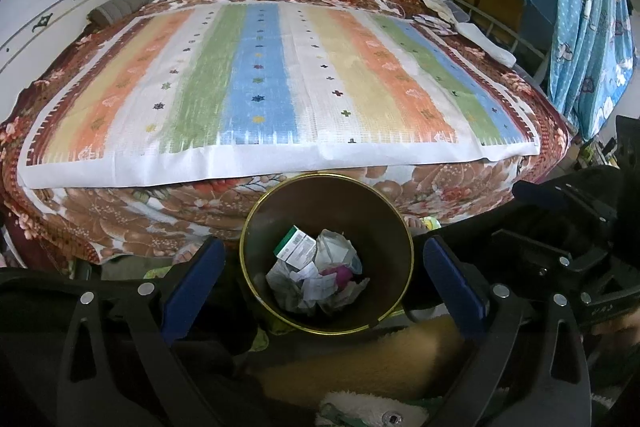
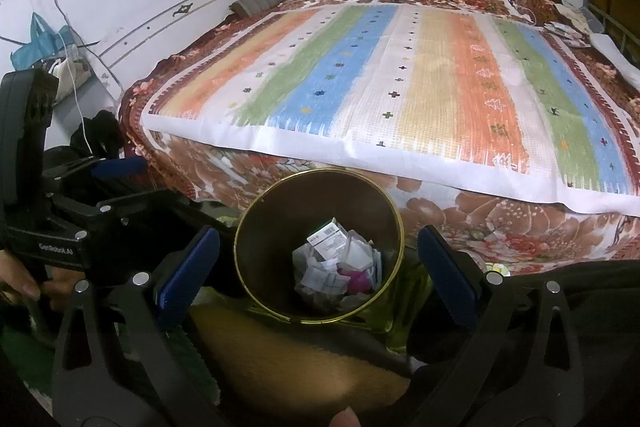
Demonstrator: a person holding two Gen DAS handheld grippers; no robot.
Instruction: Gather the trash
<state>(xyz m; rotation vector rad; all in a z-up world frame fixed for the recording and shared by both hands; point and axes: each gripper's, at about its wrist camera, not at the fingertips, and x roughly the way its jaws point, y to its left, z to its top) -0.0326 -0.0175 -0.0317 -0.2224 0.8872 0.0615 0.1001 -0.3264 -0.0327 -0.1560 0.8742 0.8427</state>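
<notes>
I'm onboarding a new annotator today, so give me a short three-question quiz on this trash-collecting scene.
1. True or false: the left tongs and the right tongs are both open and hold nothing.
2. Multiple choice: where is the crumpled paper? A) on the striped mat B) inside the bin C) between the left fingers
3. Fill in: the bin is dark inside with a ____-coloured rim.

Key
1. True: in both wrist views the blue pads stand wide apart on either side of the bin.
2. B: it lies in the bottom with a small green and white box; no trash shows on the striped mat.
3. Gold.
</notes>
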